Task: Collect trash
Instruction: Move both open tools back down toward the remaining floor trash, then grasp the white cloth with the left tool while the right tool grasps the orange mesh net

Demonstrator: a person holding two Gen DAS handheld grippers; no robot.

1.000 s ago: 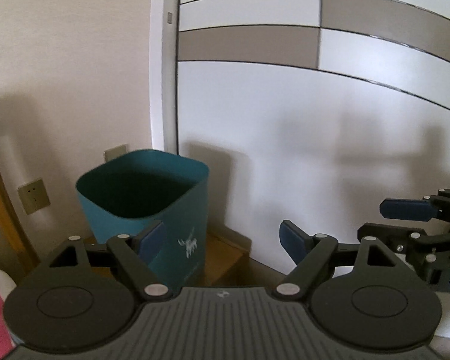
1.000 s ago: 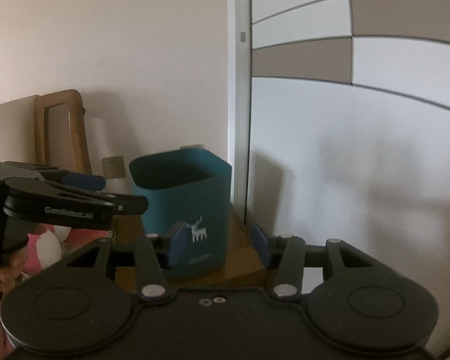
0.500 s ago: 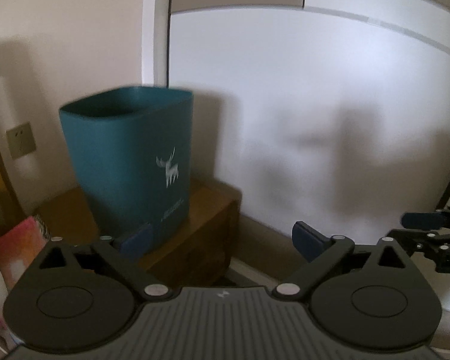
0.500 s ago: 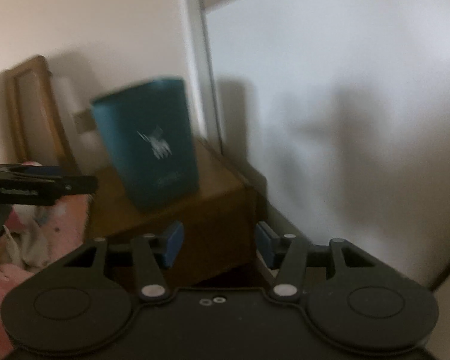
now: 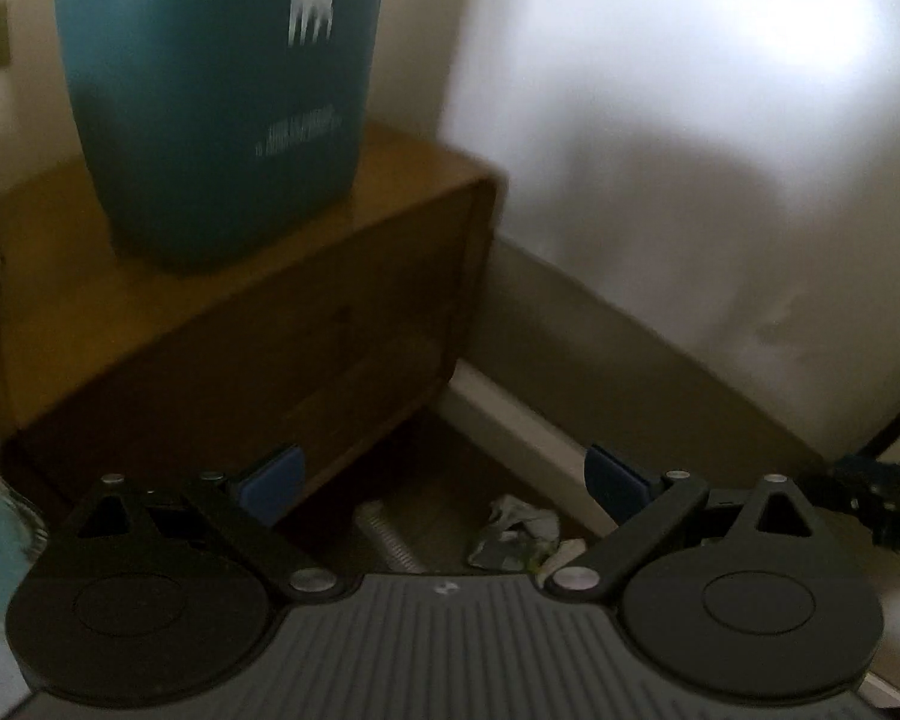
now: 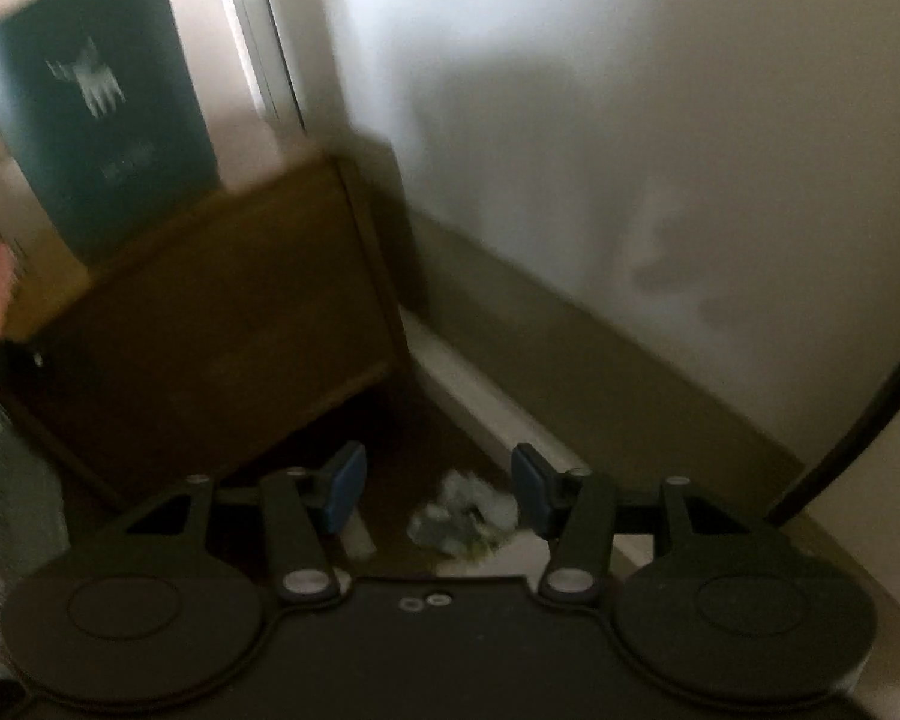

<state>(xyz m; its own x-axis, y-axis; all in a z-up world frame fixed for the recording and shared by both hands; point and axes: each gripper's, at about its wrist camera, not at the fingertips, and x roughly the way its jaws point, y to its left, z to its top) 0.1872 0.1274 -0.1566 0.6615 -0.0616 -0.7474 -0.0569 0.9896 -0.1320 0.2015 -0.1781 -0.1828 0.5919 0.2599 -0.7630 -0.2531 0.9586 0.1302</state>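
Note:
A crumpled pale wrapper [image 5: 513,531] lies on the dark floor at the foot of the wooden cabinet, and also shows in the right wrist view [image 6: 465,516]. A ribbed grey tube-like piece [image 5: 384,537] lies beside it. A teal bin with a white deer print [image 5: 216,90] stands on the cabinet and shows blurred in the right wrist view [image 6: 90,102]. My left gripper [image 5: 444,483] is open and empty above the floor. My right gripper [image 6: 438,489] is open and empty, with the wrapper seen between its fingers.
The wooden cabinet [image 5: 240,324] stands to the left against the wall. A pale baseboard [image 5: 522,432] runs along the white wardrobe door [image 5: 690,150]. A black cable [image 6: 870,414] curves down at the right. Part of the right gripper [image 5: 882,498] shows at the left view's right edge.
Both grippers have dropped and tilted down toward the floor. The bin moved up out of the middle of both views, and the trash on the floor came into sight.

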